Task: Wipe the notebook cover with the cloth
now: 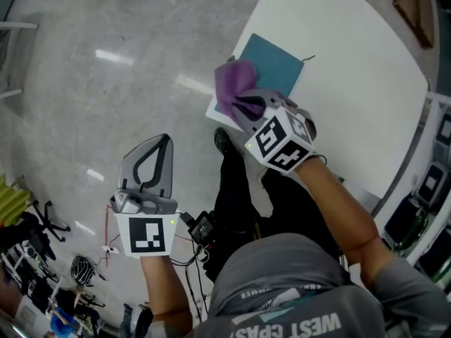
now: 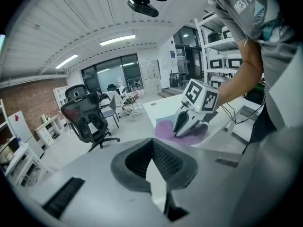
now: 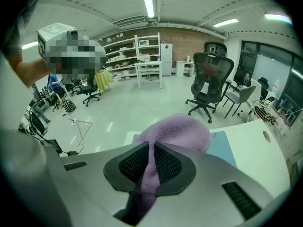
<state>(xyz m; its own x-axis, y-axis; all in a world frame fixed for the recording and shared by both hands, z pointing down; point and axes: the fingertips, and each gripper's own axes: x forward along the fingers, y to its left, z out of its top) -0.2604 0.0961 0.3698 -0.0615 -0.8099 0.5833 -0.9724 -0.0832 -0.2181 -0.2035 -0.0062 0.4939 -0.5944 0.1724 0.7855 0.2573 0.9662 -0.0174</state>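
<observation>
Notebook [image 1: 280, 60] — flat, teal-covered — lies at the near-left corner of the white tabletop [image 1: 352, 83]. Its sides run almost parallel to the table's two edges, with only a narrow white margin between the cover and the drop-off. Your right gripper [image 1: 245, 108] is clenched on the bunched purple fleecy cloth [image 1: 234, 83]: in the right gripper view the fabric runs down between both pads and billows out ahead of the tips. The cloth sits on the left, near part of the cover and hides the cover's left edge, just beside the table's own edge. The far and right parts of the cover show as bare teal, and beyond them the tabletop spreads wide toward the far and right sides.

Your left gripper [image 1: 156, 150] hangs over the glossy grey floor [image 1: 106, 62], well apart from the table and to the left of your dark-trousered legs [image 1: 236, 189]. Its tips are pressed together with nothing between them. From its view you can see the right gripper leaning down onto the cloth at the table's corner. A black mesh office chair [image 3: 208, 74] stands on the floor beyond the table.
</observation>
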